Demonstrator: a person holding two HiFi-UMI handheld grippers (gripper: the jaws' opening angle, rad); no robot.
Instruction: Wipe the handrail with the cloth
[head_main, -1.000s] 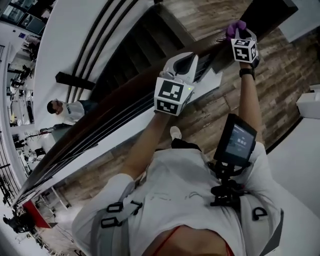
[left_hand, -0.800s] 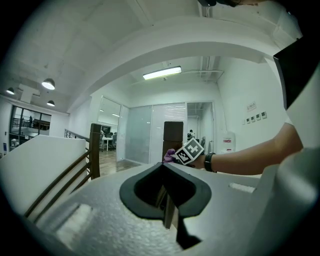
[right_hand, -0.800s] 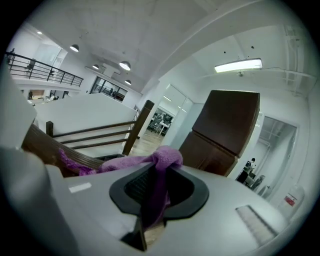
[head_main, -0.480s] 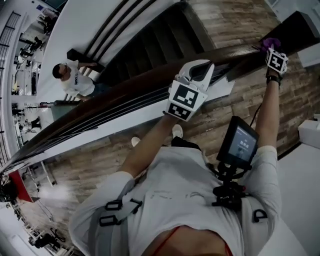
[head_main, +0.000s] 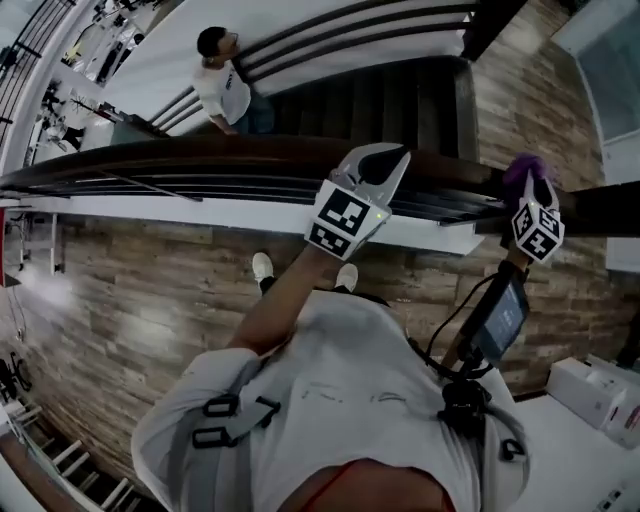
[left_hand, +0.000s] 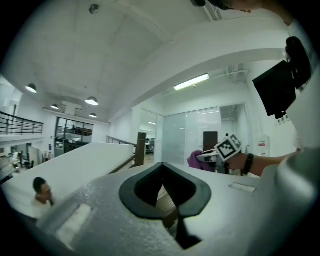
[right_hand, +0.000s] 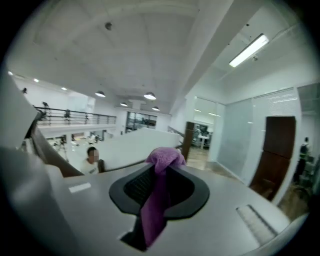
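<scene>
The dark wooden handrail (head_main: 200, 160) runs level across the head view. The purple cloth (head_main: 518, 168) rests on the rail's right part, and my right gripper (head_main: 527, 186) is shut on it. In the right gripper view the cloth (right_hand: 162, 159) bunches at the jaw tips of the right gripper (right_hand: 161, 167) and hangs down between the jaws. My left gripper (head_main: 384, 160) lies over the rail at its middle, jaws shut with nothing in them. In the left gripper view the left gripper (left_hand: 161, 169) shows brown wood (left_hand: 169, 206) through its gap, and the cloth (left_hand: 198, 159) is ahead.
Beyond the rail a staircase (head_main: 390, 100) drops away, with a person (head_main: 228, 82) standing on it. Wood-plank floor (head_main: 130, 320) lies on my side. A small screen (head_main: 505, 318) hangs from the chest rig, and white boxes (head_main: 598, 388) sit at the lower right.
The head view has swung, so the rail now runs level instead of slanting. The right gripper with the cloth sits lower and closer to the left gripper. The person on the stairs has shifted in view.
</scene>
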